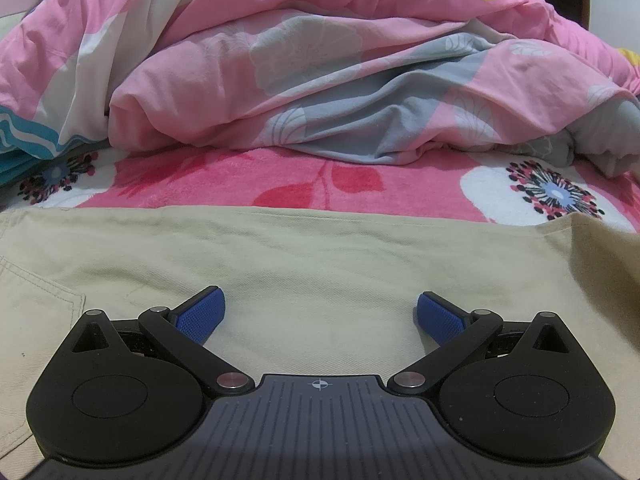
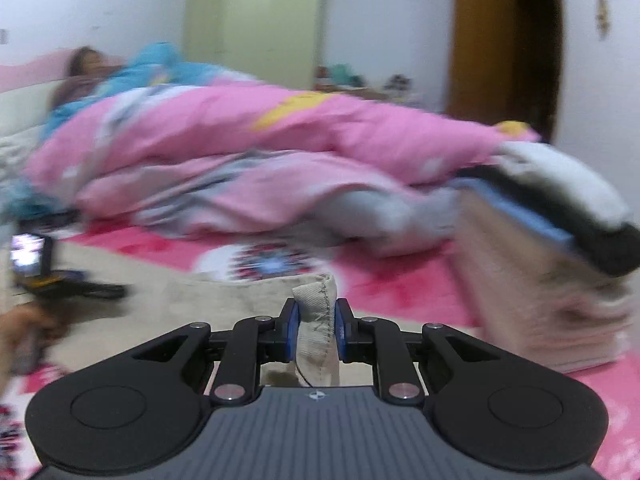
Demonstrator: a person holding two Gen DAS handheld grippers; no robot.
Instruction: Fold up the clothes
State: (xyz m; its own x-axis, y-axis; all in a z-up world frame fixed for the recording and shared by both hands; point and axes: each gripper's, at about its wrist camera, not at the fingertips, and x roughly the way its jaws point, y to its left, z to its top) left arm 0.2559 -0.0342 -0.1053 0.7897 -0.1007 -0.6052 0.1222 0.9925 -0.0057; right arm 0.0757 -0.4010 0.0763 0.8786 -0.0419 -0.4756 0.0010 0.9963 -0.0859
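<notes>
The right gripper (image 2: 316, 332) pinches a bunched edge of the beige trousers (image 1: 304, 264) – raised off the pink floral blanket (image 1: 224, 184) where they lie flat; the left gripper (image 1: 320, 314) hovers above them, jaws spread

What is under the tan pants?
Under the tan pants lies a pink flowery blanket, showing past their far edge. What lies beneath the blanket is covered.

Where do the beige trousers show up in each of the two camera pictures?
Left wrist view: beige trousers lie flat across the lower half, under the open left gripper.
Right wrist view: their edge is pinched in the right gripper, bottom centre.
Shared landmark: pink duvet.
</notes>
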